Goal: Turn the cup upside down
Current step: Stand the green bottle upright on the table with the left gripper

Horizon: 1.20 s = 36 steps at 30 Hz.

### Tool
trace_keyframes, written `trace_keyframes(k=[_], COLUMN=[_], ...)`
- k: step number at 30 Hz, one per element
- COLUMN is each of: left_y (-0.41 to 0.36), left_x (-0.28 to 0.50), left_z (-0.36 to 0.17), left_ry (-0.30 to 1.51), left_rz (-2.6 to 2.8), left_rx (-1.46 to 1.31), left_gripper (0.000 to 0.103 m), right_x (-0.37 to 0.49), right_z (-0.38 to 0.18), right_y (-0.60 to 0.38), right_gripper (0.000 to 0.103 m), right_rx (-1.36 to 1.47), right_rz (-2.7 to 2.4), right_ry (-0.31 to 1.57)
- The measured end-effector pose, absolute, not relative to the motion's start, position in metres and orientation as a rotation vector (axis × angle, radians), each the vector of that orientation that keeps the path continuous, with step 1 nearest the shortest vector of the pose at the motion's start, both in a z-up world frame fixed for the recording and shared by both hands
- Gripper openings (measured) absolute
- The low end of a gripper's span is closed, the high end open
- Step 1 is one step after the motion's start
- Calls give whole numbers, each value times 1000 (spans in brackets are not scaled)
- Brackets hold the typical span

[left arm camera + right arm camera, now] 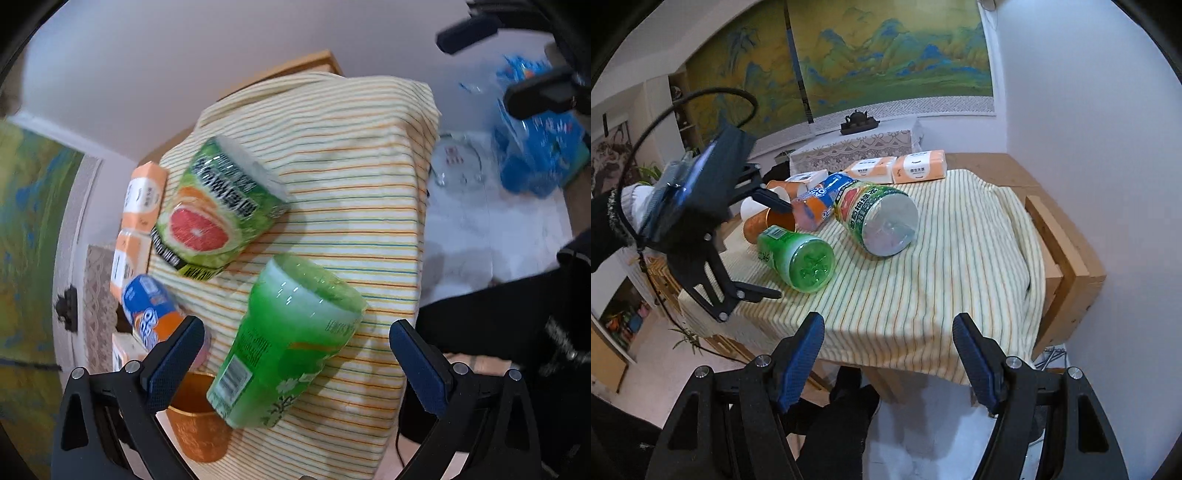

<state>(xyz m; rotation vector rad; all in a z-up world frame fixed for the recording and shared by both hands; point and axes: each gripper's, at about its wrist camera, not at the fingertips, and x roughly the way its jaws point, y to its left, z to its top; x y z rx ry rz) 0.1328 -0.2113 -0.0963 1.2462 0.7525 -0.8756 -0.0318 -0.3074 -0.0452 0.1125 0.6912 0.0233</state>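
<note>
1. While both tools stand wide open and grip nothing, the orange cup (pixel 768 223) lies on its side at the left edge of the counter (pixel 1067 236), its open mouth turned toward the right wrist camera.
2. In the left wrist view the orange cup (pixel 199 417) sits low in the frame, just beside the left finger of the left tool (pixel 297 363), with its rim partly hidden behind a green bottle (pixel 288 343).
3. The left tool (pixel 772 247), seen from the right wrist camera, hovers at the counter's left edge; one finger reaches over the cup's mouth and the other sits lower, beside the green bottle (pixel 798 258).
4. That green bottle lies on its side on the striped cloth (pixel 942 266), its base pointing toward the right wrist camera.
5. A larger grapefruit-label bottle (pixel 879 218) lies on its side just behind it, base also toward the camera.
6. An orange-and-blue bottle (pixel 820 199) lies between the grapefruit bottle and the cup.
7. Two orange tissue packs (pixel 897 168) rest at the far edge of the cloth.
8. The right tool (pixel 888 356) hangs off the near edge of the counter, well apart from the cup, its blue-padded fingers spread.
9. A white paper cup (pixel 750 208) lies behind the orange one.
</note>
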Motion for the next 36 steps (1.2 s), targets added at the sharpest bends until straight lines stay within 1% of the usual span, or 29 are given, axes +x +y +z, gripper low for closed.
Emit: trace_keyframes(k=[2,4,6,7,9,10,16,19,25,27,31,36], left_y=[-216,-220,-224,-225,-226,-227,-226,-219,-189,-175,-143,-111], left_x=[131,133,136,138,143,144,151,155,170,178,196,210], left_z=[-101,-107,-113,-114,-117,-117,-110,-94,-48,-40,-33,-38], left_ry=[746,755,770,777,786,791,788,777,720,711,719,739], left_rz=[-884,-886,-891,-893,-887,-885,-897,-895,-881,-874,-866,-840], left_rx=[1283,1301,1301,1298,1286,1276,1201,1091,751,631,334,122], left_gripper=[102,98,89,88,78,77,76,76,76,76,75,75], right_x=[-32,-31,-32,-33,-34,-34,-35,-34,-33,-31,-29,-27], right_z=[-46,-46,-45,-45,-44,-43,-42,-42,-41,-40,-39,-38], right_y=[-308,-308,-306,-305,-305,-305,-308,-307,-299,-296,-288,-279], right_gripper=[68,68,68,68,68,68,68,68,68,68,68,68], right_rx=[119,115,99,95,95,98,109,103,90,91,70,55], right_rz=[23,14,-2,-4,-1,2,-4,-7,7,20,31,47], right_ry=[697,703,700,699,698,696,693,695,692,690,687,687])
